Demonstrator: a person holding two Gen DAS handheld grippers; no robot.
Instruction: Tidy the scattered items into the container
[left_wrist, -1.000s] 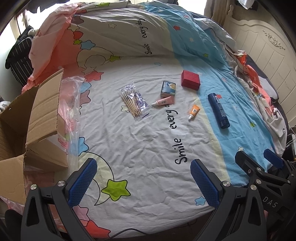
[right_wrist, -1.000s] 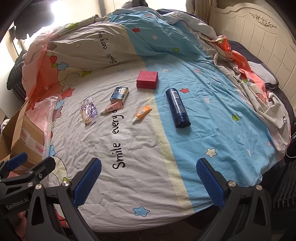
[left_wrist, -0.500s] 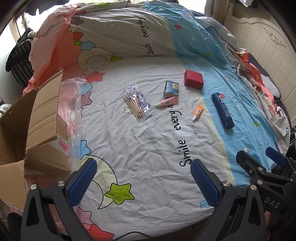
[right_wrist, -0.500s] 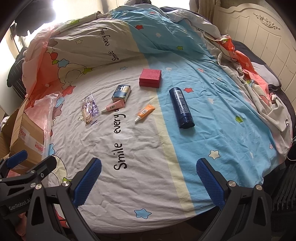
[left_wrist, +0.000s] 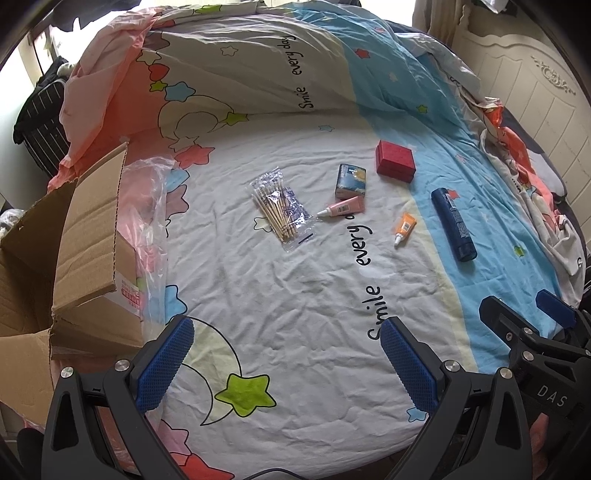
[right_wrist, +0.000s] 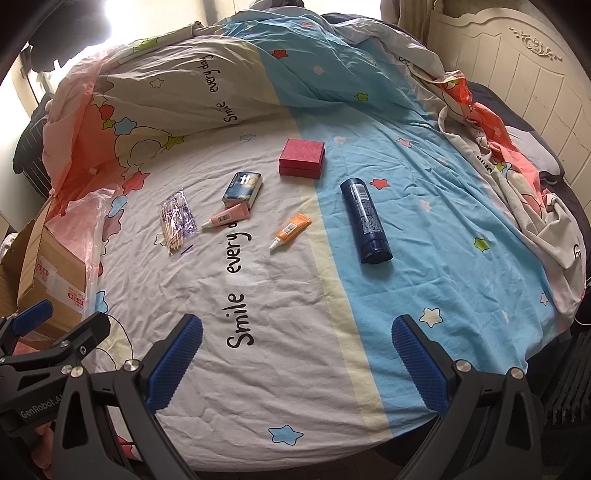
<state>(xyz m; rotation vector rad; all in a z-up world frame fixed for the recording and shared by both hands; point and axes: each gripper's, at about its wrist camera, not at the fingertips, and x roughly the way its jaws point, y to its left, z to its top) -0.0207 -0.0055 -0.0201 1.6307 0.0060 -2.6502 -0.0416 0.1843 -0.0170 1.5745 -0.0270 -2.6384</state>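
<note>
Unstarted: swab packet (left_wrist: 279, 206), blue box (left_wrist: 351, 181), pink tube (left_wrist: 343, 206), orange tube (left_wrist: 403, 228), red box (left_wrist: 395, 162), bottle (left_wrist: 452, 223) on bed (left_wrist: 295, 295); cardboard box (left_wrist: 88, 258) unfilled. Left hand-held gripper (left_wrist: 286, 363), right hand-held gripper (right_wrist: 295, 360): wide open, empty.

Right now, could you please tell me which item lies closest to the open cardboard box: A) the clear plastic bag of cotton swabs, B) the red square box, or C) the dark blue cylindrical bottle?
A: the clear plastic bag of cotton swabs lies nearest the open cardboard box; the others lie farther right.
</note>
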